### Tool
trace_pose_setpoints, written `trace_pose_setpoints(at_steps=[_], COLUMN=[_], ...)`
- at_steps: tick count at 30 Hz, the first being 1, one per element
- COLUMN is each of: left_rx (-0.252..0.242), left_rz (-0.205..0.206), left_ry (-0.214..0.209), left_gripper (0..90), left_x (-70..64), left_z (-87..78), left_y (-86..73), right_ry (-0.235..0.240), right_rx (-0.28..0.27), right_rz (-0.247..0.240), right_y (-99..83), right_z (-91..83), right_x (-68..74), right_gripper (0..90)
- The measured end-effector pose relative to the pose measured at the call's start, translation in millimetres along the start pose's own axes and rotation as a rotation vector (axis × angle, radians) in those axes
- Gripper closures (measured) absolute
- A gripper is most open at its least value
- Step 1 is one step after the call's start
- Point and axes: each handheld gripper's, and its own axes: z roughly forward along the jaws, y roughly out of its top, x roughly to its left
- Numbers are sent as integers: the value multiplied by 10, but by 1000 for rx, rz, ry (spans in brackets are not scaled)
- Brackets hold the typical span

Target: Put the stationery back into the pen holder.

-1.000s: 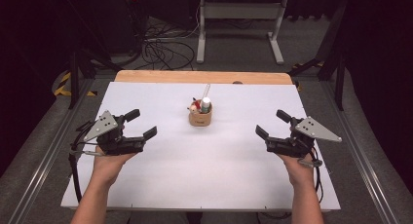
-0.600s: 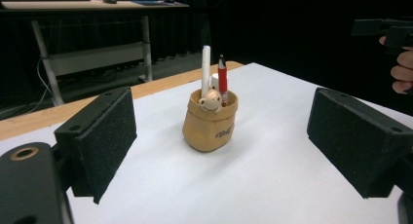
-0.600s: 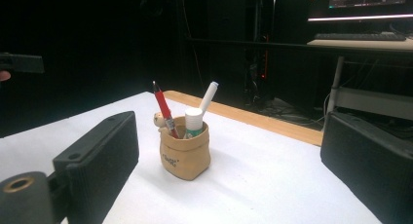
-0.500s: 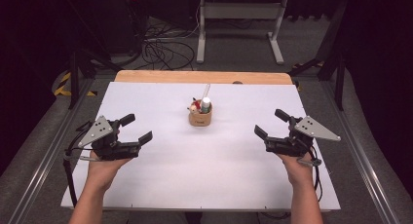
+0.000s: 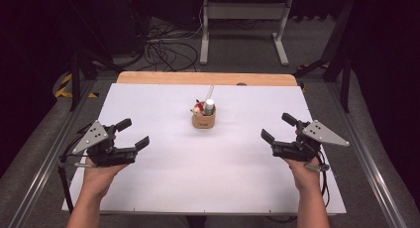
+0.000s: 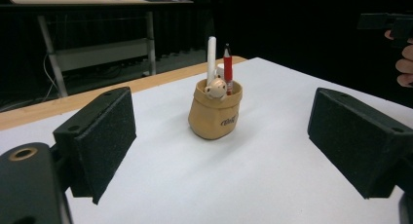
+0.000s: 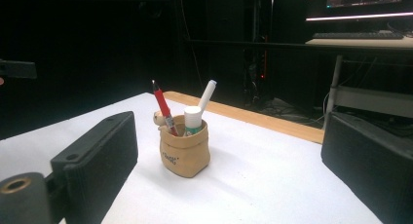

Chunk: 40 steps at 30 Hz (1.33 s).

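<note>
A soft tan pouch-shaped holder (image 5: 203, 121) sits at frame centre on the matte white table (image 5: 213, 188), holding a red pen (image 7: 162, 108). The left gripper (image 5: 132, 134) and right gripper (image 5: 278, 128) flank it lower down, blocky black jaws spread apart, empty.

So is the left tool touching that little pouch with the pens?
Apart. The high view shows the left tool well short of the pouch, with bare white table between them, jaws open.
</note>
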Motion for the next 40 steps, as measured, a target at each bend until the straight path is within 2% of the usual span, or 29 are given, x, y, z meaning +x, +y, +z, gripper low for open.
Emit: trace_pose_setpoints(at_steps=[12,40], left_rx=[-2,8], left_rz=[2,-10], left_ry=[-4,-3], left_gripper=[109,105], left_x=[-3,30], left_z=[-31,-28], left_y=[-18,-53], right_ry=[-17,-17], right_rx=[0,-12], right_rz=[0,-15], right_y=[-27,-27], right_z=[-37,-26], right_x=[-42,-39], right_gripper=[71,71])
